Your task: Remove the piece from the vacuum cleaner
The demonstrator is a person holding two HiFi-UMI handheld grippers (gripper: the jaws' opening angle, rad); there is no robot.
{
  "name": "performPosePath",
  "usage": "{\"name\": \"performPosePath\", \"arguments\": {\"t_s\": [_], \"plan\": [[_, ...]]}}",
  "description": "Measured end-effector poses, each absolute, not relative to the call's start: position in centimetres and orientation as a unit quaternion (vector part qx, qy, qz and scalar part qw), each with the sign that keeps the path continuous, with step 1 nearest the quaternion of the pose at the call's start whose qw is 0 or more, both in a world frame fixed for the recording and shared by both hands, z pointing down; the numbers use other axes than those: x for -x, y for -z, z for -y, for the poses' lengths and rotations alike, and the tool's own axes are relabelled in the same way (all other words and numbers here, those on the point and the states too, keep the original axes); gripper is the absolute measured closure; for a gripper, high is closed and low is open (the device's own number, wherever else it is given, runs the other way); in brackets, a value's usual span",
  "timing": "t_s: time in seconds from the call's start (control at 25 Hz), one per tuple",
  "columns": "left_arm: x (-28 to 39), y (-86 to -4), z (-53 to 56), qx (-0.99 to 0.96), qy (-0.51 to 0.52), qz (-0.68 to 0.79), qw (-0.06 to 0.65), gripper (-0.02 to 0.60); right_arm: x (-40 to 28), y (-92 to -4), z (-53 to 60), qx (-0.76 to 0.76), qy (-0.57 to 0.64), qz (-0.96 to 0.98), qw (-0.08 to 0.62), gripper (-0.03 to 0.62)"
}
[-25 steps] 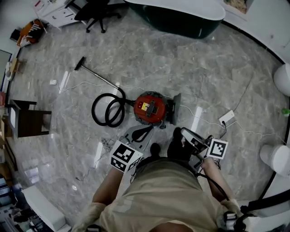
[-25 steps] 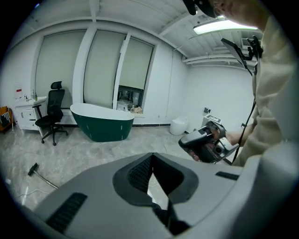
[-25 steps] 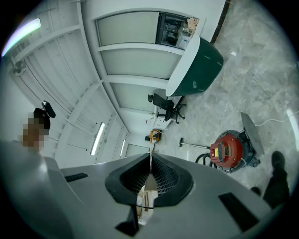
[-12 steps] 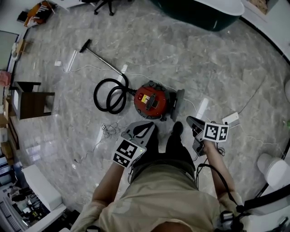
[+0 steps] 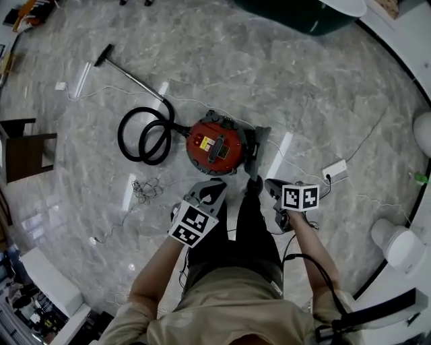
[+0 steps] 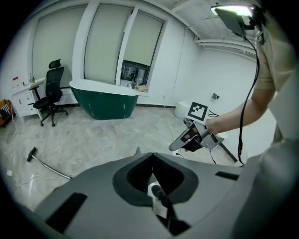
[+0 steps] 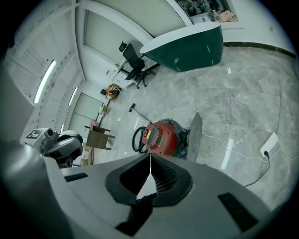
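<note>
- Grey marble-look floor filled the head view, with a dark green bathtub at the far edge at 12 o'clock and a dark wooden chair out at 9 o'clock.
- And there was the target: the red vacuum cleaner sat on the floor just ahead of the person's feet, at 12 o'clock.
- Its black hose lay coiled at its 9 o'clock side, and the wand ran off toward 10 o'clock.
- A flat grey panel stood upright against the canister's 3 o'clock side. It looked like the piece to come off, though I could not be sure.
- The left gripper hung near the canister but short of it. Its fingers were together with nothing between them, and its own view looked across the room at the tub, not at the machine.
- The right gripper had its fingers pressed tip to tip and empty. Its view was aimed at the red canister, near it but not touching.
- Progress: nothing had been done. No part looked detached, so the reach, the grip and the pull all remained.
- Writing: the yellow label on the canister top was too small to read.
- The marker cubes showed only black-and-white squares, no words.
- A white power strip lay at 3 o'clock.
</note>
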State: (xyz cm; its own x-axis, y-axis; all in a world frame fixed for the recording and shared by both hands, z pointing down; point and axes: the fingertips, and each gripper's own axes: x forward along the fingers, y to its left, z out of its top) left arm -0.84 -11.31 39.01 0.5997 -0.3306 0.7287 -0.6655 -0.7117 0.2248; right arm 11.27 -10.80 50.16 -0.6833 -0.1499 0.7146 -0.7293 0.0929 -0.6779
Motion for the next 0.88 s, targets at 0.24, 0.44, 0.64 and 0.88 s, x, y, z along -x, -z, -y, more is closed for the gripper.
{"name": "performPosePath", "arguments": {"t_s": [0.24,0.44,0.64,0.88], "plan": [[2.0,-44.5,10.0,-0.862,-0.339,0.260,0.272,0.578,-11.2,-56.6,12.2,-0.376,-0.612,0.662,0.212,0.591],[2.1,-48.8,9.0,-0.857,-0.324,0.252,0.311,0.578,-14.8,-61.5,15.7,-0.452,-0.605,0.635,0.161,0.591],[1.8,-53.5,7.4,-0.852,-0.322,0.239,0.335,0.578,-14.6,-66.3,15.6,-0.444,-0.607,0.639,0.163,0.589],[-0.2,-57.8,6.3,-0.846,-0.313,0.237,0.359,0.578,-15.2,-70.7,14.7,-0.463,-0.591,0.633,0.189,0.567]]}}
